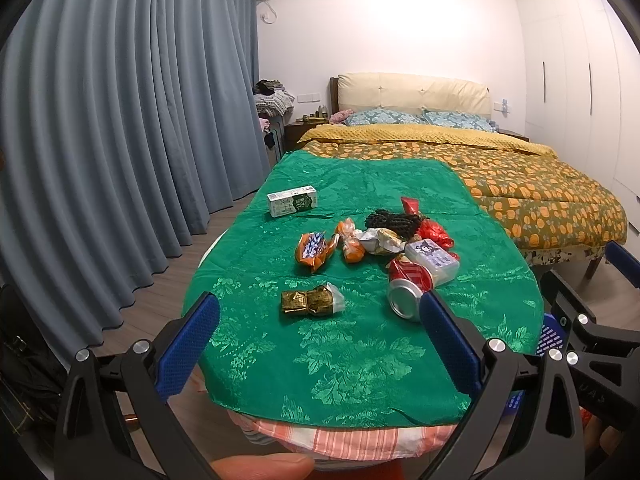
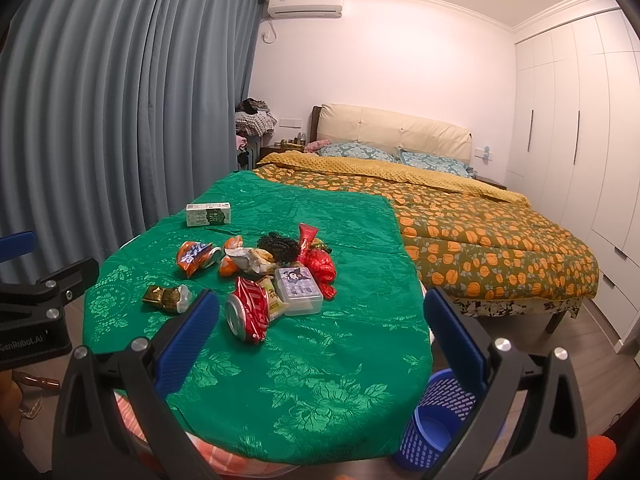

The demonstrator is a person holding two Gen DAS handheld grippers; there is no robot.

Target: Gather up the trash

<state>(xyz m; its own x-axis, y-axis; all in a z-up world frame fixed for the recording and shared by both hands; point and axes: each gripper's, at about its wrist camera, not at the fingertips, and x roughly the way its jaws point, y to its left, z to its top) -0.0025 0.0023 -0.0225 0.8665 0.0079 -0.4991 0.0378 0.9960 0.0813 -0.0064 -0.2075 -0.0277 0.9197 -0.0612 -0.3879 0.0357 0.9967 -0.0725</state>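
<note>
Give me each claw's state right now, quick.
Left claw: open, holding nothing, above the green cloth.
Right claw: open, holding nothing, near the crushed red can.

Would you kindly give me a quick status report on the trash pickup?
Left gripper and right gripper open, holding nothing. Trash untouched on green cloth: crushed can, wrappers, milk carton. Blue bin on floor, path unobstructed.

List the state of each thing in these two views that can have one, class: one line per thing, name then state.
Left tool: open, empty.
Right tool: open, empty.
Red can: crushed, on its side.
Milk carton: lying flat.
Clear box: lid shut.
Blue basket: upright on the floor, looks empty.
Curtain: drawn shut.
</note>
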